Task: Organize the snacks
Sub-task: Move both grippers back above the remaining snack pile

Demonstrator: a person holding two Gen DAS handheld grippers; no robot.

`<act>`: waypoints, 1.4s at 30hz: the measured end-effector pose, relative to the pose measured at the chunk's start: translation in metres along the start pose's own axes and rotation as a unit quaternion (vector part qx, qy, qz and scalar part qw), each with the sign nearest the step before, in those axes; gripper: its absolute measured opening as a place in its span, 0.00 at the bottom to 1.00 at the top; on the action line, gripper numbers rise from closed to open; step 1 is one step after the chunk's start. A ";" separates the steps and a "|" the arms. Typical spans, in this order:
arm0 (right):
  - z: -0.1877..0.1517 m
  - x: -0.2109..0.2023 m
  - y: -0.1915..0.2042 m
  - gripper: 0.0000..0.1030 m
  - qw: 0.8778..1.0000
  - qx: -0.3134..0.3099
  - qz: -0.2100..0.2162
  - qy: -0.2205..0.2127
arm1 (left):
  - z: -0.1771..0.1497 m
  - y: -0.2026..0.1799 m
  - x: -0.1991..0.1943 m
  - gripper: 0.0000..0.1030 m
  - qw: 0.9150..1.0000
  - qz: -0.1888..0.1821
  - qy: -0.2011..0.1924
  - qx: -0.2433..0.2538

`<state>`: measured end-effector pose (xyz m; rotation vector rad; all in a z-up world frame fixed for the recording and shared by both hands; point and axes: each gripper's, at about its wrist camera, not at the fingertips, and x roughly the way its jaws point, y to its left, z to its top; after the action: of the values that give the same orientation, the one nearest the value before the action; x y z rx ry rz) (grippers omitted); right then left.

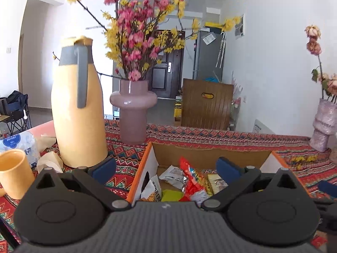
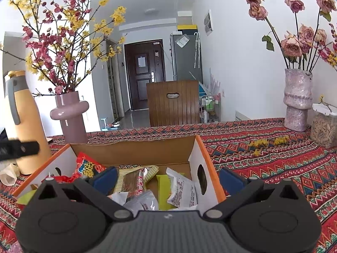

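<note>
An open cardboard box with orange edges [image 1: 145,160] [image 2: 207,160] stands on the patterned tablecloth, holding several snack packets. A red packet [image 1: 192,181] [image 2: 88,165], a silver-white packet [image 1: 174,176], a striped brown packet [image 2: 134,179], white packets [image 2: 183,191] and a green one [image 1: 171,195] lie inside. My left gripper [image 1: 166,169] is open and empty, above the box's left wall. My right gripper [image 2: 168,178] is open and empty, above the box's right part. The left gripper's finger shows in the right wrist view [image 2: 19,147].
A tall yellow jug [image 1: 78,113] [image 2: 23,126] and a mauve vase of flowers [image 1: 132,109] [image 2: 71,116] stand left of the box. A yellow cup [image 1: 14,172] and tissue pack [image 1: 21,145] lie far left. A rough pink vase [image 2: 297,103] and seed jar [image 2: 324,126] stand right.
</note>
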<state>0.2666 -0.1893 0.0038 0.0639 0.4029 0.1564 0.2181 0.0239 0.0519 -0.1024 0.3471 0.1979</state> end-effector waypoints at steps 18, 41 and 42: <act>-0.015 -0.066 0.004 1.00 0.999 -0.034 0.013 0.012 | -0.024 0.049 -0.058 1.00 0.999 -0.021 0.034 0.024; -0.053 -0.070 0.018 1.00 0.995 -0.028 0.000 0.098 | -0.088 0.101 -0.034 1.00 0.994 -0.039 0.100 -0.016; -0.053 -0.067 0.021 1.00 0.994 -0.030 0.004 0.102 | -0.088 0.101 -0.034 1.00 0.994 -0.038 0.099 -0.016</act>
<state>0.1815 -0.1777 -0.0170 -0.0109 0.6006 0.1827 0.1369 0.1048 -0.0254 -0.1669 0.5370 0.1184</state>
